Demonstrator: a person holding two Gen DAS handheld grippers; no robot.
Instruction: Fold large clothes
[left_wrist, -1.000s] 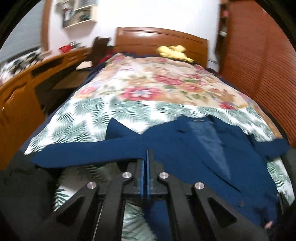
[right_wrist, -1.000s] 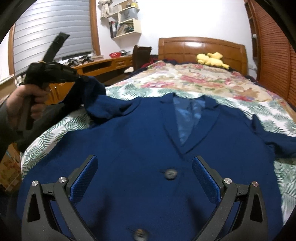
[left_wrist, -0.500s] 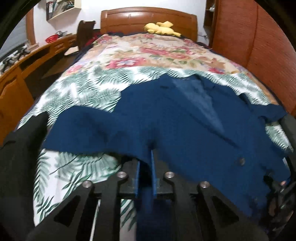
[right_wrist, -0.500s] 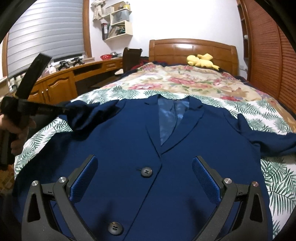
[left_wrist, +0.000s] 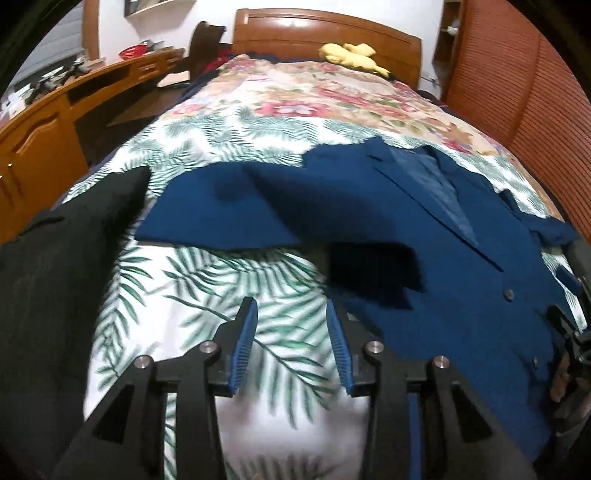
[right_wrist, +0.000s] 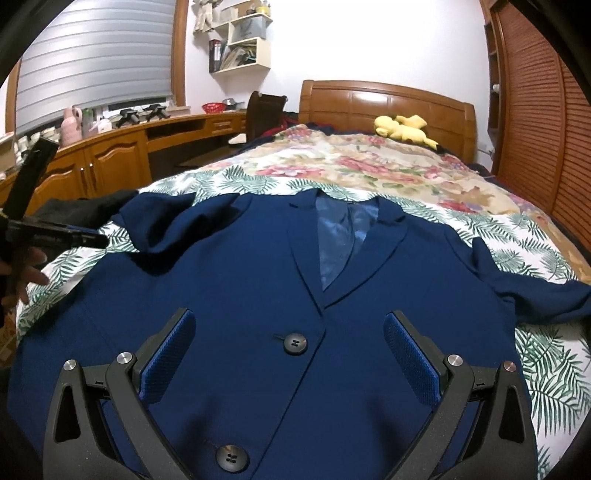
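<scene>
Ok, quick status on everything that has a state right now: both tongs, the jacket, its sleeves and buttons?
Left tongs: open, empty, over the bedspread.
Right tongs: open, empty, over the jacket front.
Jacket: spread face up on the bed, not folded.
Left-side sleeve: lying out sideways, released.
Right-side sleeve: rumpled, out to the side.
Top button: fastened.
Lower button: cannot tell.

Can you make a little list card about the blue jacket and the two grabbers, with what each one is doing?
jacket: blue, flat on the bed, front up, buttoned
left sleeve: spread out sideways
left gripper: open, over the bedspread, holding nothing
right gripper: open, over the jacket front, holding nothing
top button: between the right gripper's fingers
dark garment: left of the jacket
yellow toy: by the headboard
</scene>
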